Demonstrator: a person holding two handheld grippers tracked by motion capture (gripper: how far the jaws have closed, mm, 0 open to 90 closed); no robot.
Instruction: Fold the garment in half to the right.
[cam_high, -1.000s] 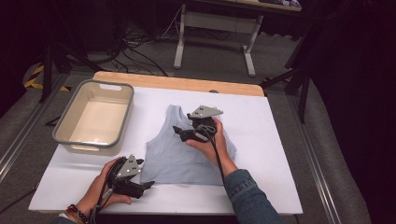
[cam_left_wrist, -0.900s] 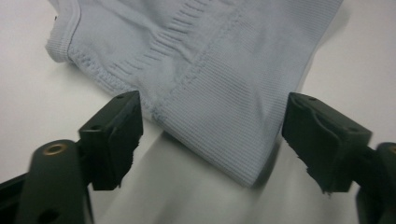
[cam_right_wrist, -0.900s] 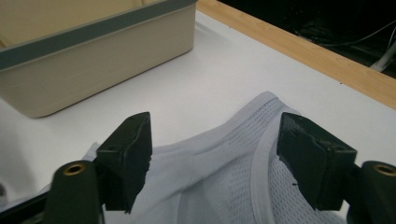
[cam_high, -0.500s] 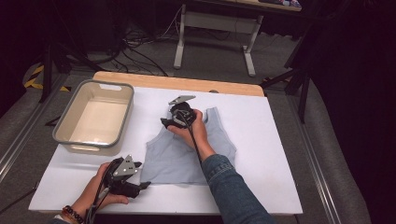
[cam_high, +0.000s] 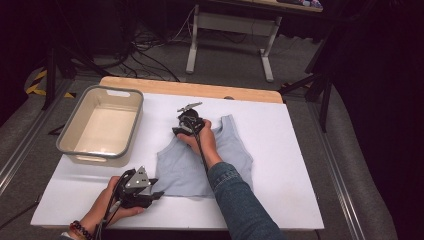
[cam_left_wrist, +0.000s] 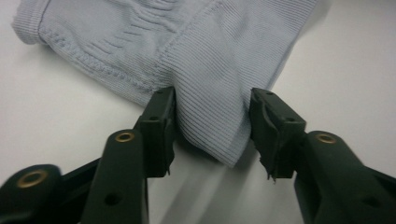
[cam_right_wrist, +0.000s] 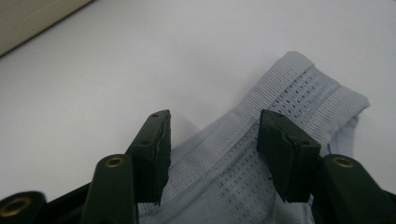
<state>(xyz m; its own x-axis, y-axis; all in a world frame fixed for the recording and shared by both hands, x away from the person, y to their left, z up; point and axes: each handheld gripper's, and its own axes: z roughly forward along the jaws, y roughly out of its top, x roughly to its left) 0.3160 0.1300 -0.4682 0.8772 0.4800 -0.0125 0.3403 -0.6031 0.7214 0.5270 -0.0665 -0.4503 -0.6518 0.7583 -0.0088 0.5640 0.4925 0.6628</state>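
The pale blue top (cam_high: 205, 162) lies flat on the tabletop (cam_high: 280, 200), right of the grey tub (cam_high: 75, 131). Left tongs (cam_left_wrist: 211, 126), just closing, straddle its hem corner; right tongs (cam_right_wrist: 212, 149), also closing, bracket a strap unpinched. Risk: shallow bites slipping off once lifted.

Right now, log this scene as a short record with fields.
surface: white table top
garment: light blue tank top, lying flat
left claw: at the top's bottom left corner, jaws just closing, fabric bunched between them, left pad touching, right pad a little off
right claw: over a shoulder strap, jaws just closing, not yet pinching
bin: grey tub, left of the top, nothing inside
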